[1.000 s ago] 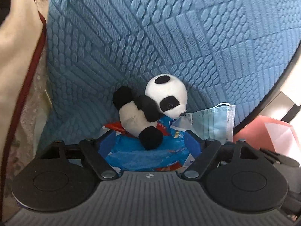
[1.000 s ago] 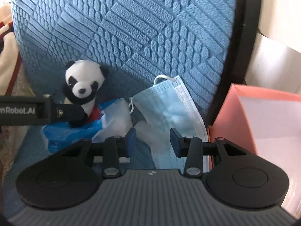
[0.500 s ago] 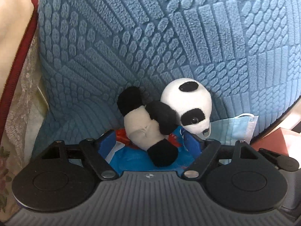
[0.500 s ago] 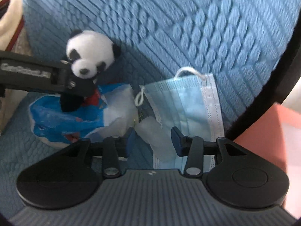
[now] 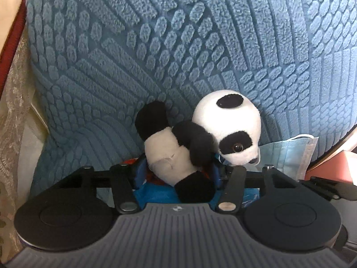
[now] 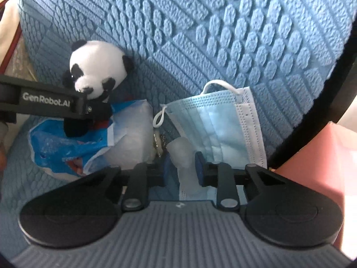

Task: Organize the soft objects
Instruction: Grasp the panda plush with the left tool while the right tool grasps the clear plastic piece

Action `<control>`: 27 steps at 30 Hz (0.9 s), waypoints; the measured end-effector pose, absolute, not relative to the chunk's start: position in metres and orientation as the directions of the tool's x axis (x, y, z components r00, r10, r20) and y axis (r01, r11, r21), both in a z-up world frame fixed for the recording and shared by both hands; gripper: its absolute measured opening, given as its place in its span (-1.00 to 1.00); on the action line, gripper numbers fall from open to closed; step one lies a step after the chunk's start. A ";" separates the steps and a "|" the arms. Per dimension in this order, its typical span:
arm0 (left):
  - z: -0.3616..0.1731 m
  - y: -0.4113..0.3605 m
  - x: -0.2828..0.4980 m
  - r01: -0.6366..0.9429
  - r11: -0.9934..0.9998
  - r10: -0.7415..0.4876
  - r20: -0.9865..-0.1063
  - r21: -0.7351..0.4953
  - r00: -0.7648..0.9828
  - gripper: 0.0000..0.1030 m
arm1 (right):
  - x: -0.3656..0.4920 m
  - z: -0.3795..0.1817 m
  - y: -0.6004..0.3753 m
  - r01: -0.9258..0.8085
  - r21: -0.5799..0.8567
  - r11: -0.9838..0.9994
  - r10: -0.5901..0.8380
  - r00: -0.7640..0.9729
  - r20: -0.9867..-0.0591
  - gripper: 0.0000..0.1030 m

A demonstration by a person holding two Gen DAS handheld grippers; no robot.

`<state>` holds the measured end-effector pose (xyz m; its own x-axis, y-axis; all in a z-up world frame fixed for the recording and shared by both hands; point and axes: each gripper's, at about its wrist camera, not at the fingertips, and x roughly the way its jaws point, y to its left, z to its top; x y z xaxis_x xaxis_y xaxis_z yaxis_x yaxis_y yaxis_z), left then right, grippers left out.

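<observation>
Two grippers in play. Left gripper (image 5: 178, 172) is clamped on the plush panda (image 5: 196, 140) at its lower body, panda tilted head-right against the blue cushion (image 5: 156, 44), over a blue plastic bag (image 6: 67, 147). Squeeze the torso, not a leg, lift straight so the bag doesn't drag along. Right gripper (image 6: 179, 169) has its jaws apart around a clear crumpled bit, w/ the face mask (image 6: 223, 129) just behind. Can't tell what the clear bit is; bag contents hidden, pink box (image 6: 323, 156) cut off at the edge.
</observation>
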<state>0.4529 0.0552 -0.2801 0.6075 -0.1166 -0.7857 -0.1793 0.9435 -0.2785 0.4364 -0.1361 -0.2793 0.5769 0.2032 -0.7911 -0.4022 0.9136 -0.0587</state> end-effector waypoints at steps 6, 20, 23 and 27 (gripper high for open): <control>-0.280 0.051 0.463 -0.175 0.946 -0.113 -0.784 -0.273 0.611 0.05 | 0.430 -0.270 -0.139 -0.404 0.001 0.915 0.247 0.557 -0.793 -0.53; -0.234 0.072 0.419 -0.220 0.926 -0.099 -0.760 -0.307 0.643 0.05 | 0.399 -0.229 -0.167 -0.371 0.081 0.925 0.302 0.587 -0.751 -0.55; -0.226 0.074 0.404 -0.220 0.928 -0.094 -0.761 -0.300 0.642 0.05 | 0.391 -0.217 -0.174 -0.354 0.103 0.929 0.311 0.601 -0.736 -0.55; -0.217 0.068 0.387 -0.208 0.934 -0.097 -0.764 -0.292 0.638 0.05 | 0.377 -0.202 -0.186 -0.334 0.134 0.933 0.322 0.609 -0.724 -0.55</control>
